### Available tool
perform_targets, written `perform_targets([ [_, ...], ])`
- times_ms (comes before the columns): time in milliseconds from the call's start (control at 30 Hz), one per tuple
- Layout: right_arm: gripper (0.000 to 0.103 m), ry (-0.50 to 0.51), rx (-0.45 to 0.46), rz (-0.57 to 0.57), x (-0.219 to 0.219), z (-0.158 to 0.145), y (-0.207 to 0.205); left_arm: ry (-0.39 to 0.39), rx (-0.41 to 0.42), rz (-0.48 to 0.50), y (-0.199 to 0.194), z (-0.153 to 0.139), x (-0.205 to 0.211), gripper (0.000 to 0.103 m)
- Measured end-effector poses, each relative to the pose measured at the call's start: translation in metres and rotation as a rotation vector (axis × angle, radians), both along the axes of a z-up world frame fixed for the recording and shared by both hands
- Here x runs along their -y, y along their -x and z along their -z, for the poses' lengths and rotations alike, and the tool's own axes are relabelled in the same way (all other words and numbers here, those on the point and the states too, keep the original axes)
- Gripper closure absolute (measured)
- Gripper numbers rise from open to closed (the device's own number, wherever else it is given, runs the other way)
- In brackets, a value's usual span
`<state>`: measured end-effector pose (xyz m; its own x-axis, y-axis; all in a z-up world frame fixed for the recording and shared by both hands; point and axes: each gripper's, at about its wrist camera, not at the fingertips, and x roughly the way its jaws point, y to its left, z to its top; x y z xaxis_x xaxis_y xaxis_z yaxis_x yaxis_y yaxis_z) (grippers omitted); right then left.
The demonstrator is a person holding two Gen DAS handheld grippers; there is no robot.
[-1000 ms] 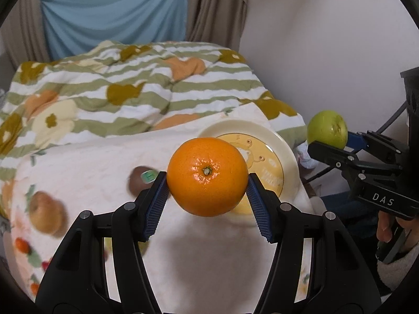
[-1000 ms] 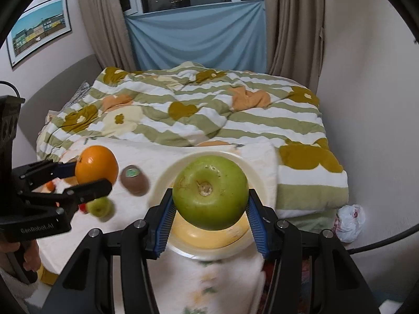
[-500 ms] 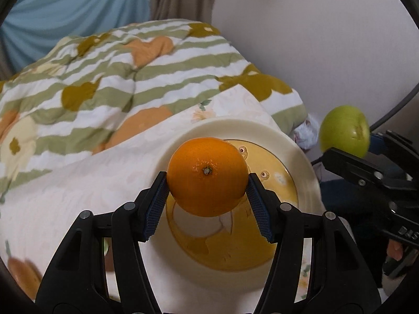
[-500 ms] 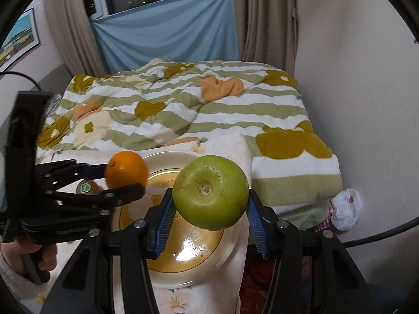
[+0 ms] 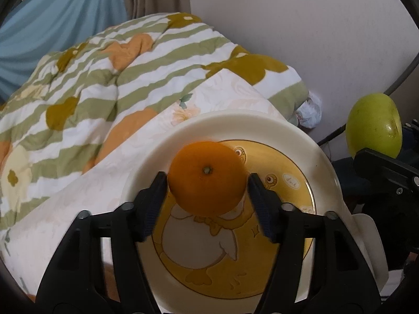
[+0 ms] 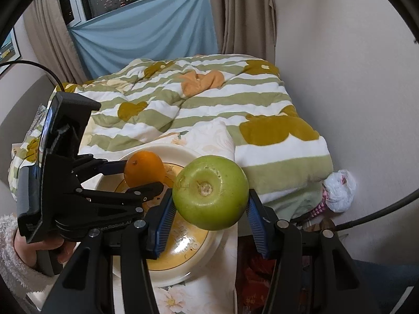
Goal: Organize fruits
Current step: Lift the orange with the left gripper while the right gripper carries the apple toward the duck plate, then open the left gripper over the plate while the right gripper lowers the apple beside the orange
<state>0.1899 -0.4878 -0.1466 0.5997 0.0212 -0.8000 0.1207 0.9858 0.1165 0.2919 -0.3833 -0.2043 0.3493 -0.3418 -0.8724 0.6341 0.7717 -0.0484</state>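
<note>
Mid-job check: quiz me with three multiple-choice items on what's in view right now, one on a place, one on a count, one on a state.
1. Where is the orange?
A. Over the plate
B. On the striped quilt
C. On the floor

2. How many fruits show in the right wrist view?
A. One
B. Two
C. Four

3. What is the right gripper doing?
A. Open and empty
B. Shut on the green apple
C. Shut on a cup

Answers: 1 A, the orange is between the jaws of the left gripper, which have just been opening, with the plate behind it. 2 B, only the orange and the green apple appear. 3 B, both blue pads press the apple's sides.
</note>
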Motion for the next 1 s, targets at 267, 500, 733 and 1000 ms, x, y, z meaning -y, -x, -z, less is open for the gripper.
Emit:
perform_targets([
  [267, 0.054, 0.016, 0.012, 0.003, 0.009, -0.011, 0.005, 0.031, 0.067, -0.038, 0.005, -0.034, -0.016, 0.0],
  [500, 0.054, 0.04, 0.005, -0.083, 0.002, -0.012, 0.0, 0.03, 0.062, -0.12, 0.015, -0.05, -0.047, 0.0],
  [733, 0.054, 0.061, -0.01, -0.181, -0.017, 0.003, -0.013, 0.002, 0.061, -0.207, 0.035, -0.053, -0.08, 0.0],
  [1000, 0.054, 0.073, -0.045, -0.301, -0.039, 0.036, -0.031, -0.039, 0.076, -0.29, 0.057, -0.058, -0.119, 0.0],
])
